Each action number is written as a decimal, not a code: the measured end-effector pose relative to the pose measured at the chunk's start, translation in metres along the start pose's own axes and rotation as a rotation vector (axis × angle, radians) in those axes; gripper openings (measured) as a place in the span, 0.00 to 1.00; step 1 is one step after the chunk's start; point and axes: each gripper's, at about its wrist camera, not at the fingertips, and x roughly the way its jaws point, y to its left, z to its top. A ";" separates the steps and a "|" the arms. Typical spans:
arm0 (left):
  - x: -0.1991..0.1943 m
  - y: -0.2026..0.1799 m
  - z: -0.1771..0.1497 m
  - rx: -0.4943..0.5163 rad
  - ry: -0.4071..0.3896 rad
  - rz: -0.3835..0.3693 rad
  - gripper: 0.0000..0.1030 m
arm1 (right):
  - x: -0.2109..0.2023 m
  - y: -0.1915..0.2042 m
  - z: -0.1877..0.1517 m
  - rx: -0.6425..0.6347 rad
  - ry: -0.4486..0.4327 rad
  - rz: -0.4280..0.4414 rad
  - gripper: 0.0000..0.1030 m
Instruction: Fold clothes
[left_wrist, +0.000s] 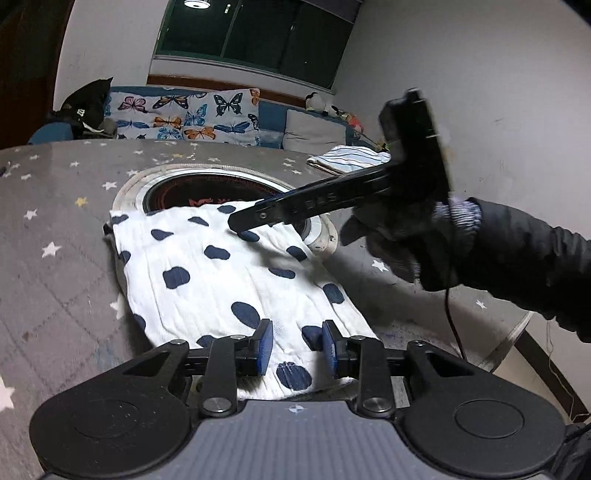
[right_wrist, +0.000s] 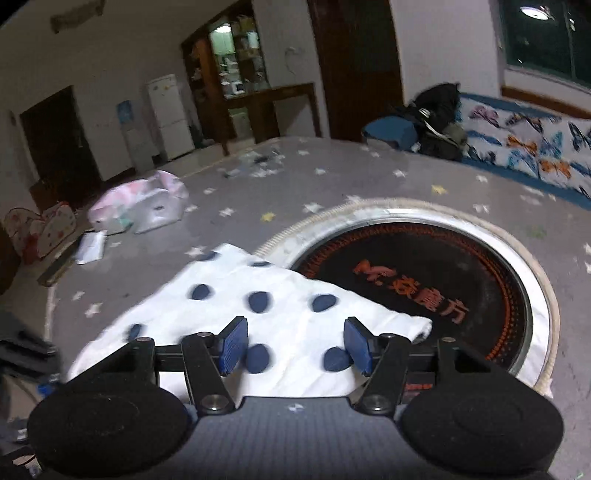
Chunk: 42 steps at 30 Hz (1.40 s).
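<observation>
A white garment with navy dots (left_wrist: 207, 280) lies flat on the grey star-patterned table (left_wrist: 55, 221), and its far end overlaps a round inset cooker. My left gripper (left_wrist: 297, 347) is open just above the garment's near edge, with cloth showing between its blue pads. Held by a gloved hand (left_wrist: 406, 240), my right gripper (left_wrist: 240, 227) reaches in from the right, its tip over the garment's far part. In the right wrist view the right gripper (right_wrist: 295, 349) is open wide over the garment (right_wrist: 280, 306), holding nothing.
The round black cooker with a metal rim (right_wrist: 424, 288) is set into the table. A folded striped cloth (left_wrist: 351, 158) lies at the far right. A pink-white bundle (right_wrist: 140, 203) sits further along the table. A butterfly-print sofa (left_wrist: 184, 118) stands behind. The table edge (left_wrist: 517, 332) is on the right.
</observation>
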 end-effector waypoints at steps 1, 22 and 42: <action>0.000 0.001 -0.001 -0.005 0.001 -0.002 0.31 | 0.005 -0.004 -0.001 0.007 0.009 -0.007 0.57; -0.012 0.004 -0.003 -0.057 -0.047 0.016 0.42 | 0.036 0.054 0.030 -0.149 0.079 0.150 0.79; -0.016 0.013 -0.008 -0.106 -0.068 -0.024 0.43 | 0.110 0.039 0.077 -0.174 0.135 -0.029 0.81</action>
